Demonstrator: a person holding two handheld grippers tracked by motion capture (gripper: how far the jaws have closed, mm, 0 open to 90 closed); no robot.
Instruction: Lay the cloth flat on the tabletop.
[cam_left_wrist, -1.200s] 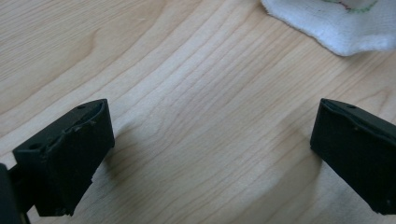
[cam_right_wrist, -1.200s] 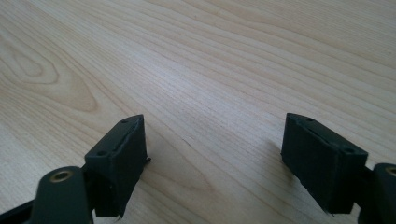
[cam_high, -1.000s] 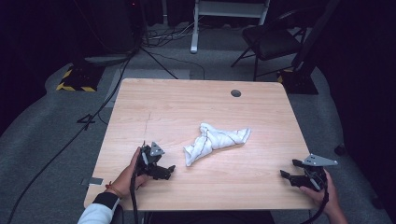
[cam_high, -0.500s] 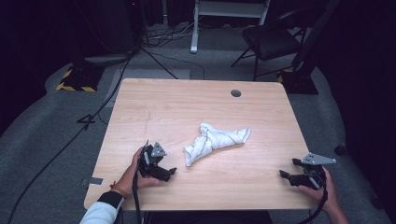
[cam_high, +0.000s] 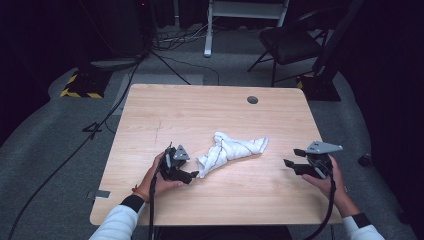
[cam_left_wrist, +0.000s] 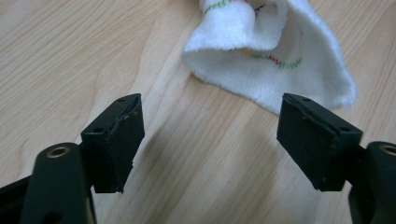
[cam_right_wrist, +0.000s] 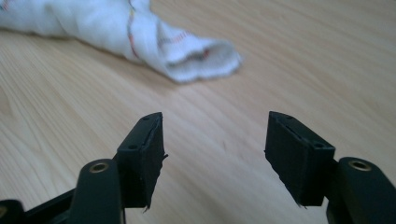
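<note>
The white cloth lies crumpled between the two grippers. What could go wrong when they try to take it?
1. The white cloth is twisted into a roll, so a pinch may catch several layers and not a clean corner.
2. The left gripper, jaws just narrowing with nothing between them, is low over the table; its pads could scrape the wood.
3. The right gripper, also just narrowing on nothing, is farther from the cloth; a one-sided pull may drag it.

A dark studio or lab: black surroundings, grey carpet, floor cables (cam_high: 165, 65) upper left, a lone wooden bench (cam_high: 210, 112), black chair (cam_high: 287, 45) upper right
</note>
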